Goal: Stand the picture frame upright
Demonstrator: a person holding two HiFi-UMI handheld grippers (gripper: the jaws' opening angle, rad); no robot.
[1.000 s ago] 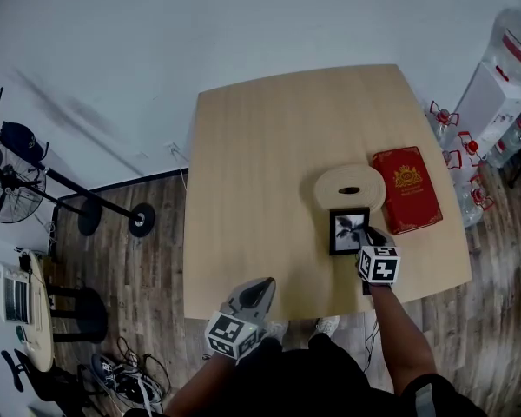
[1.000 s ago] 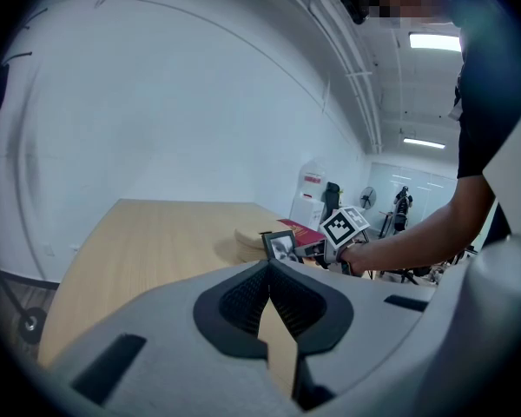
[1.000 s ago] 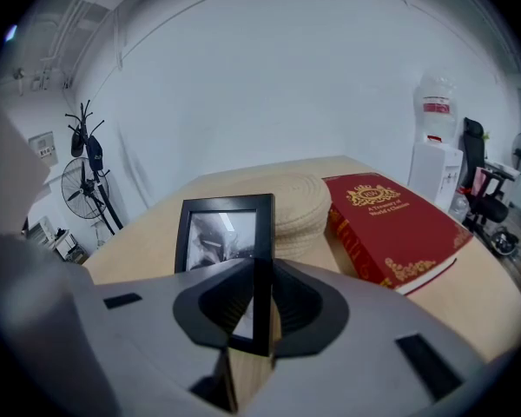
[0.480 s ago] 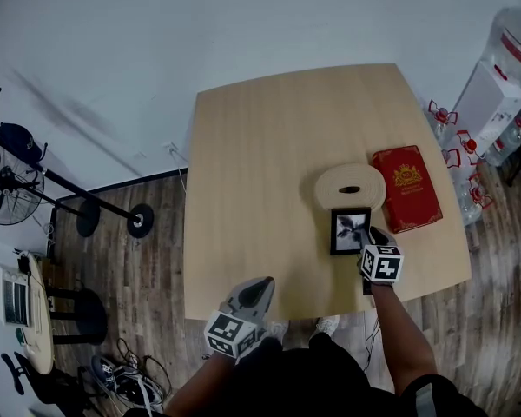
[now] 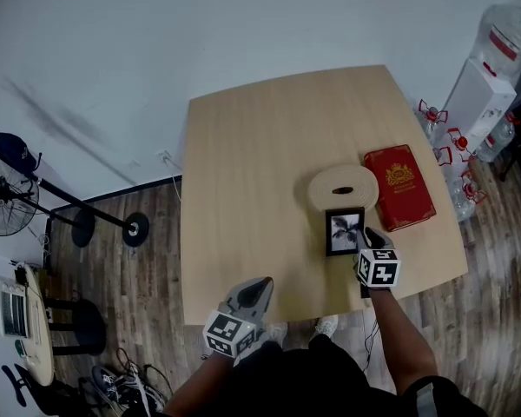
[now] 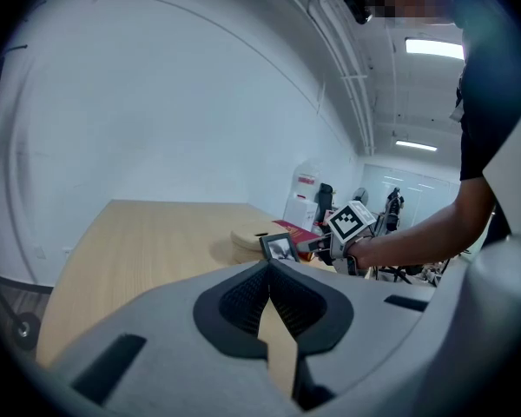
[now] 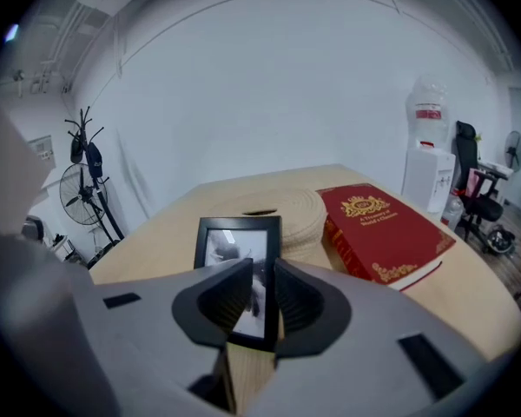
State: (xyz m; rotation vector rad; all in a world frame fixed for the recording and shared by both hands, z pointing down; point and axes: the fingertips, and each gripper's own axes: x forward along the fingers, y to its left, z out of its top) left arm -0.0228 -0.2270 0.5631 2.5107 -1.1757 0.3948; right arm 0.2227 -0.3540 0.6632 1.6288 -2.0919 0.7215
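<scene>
A pale wooden surface (image 5: 243, 189) stands on a dark plank floor (image 5: 148, 259) against a plain white wall (image 5: 200, 24). A standing fan (image 5: 7, 205) is at the left and a white water dispenser (image 5: 480, 94) at the right. Strip lights (image 6: 432, 49) glow on the ceiling.

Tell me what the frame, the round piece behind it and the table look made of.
The frame has a smooth black border with a slight sheen: painted wood or plastic, I can't tell which. Glare suggests a glazed front. The round piece is tan, matte and ribbed in rings, likely coiled fibre or rope. The table shows pale matte wood grain: solid wood or laminate.
</scene>
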